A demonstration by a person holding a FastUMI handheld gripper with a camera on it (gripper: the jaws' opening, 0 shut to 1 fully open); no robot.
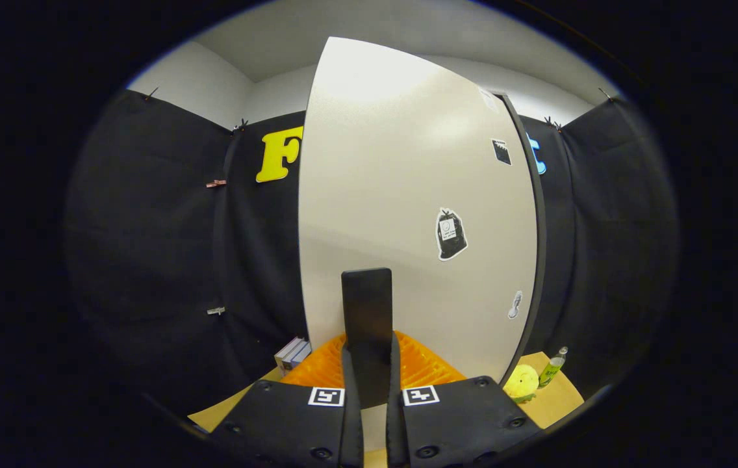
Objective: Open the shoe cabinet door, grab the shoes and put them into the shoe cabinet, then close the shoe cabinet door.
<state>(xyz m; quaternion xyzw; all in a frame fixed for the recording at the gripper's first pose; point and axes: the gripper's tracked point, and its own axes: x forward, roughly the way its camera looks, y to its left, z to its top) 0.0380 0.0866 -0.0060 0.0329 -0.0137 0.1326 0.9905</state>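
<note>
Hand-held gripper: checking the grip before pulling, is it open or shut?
Shut on the black handle: both fingers press its sides, no gap visible.

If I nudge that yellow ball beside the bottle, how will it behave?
The yellow ball looks round and sits free on the table, so it will likely roll. It may knock the slim upright bottle close beside it. The gripper clamps the door handle.

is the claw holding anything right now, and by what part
Yes: the claw is shut on the dark upright handle of the white cabinet door, both fingers pressing its lower part.
</note>
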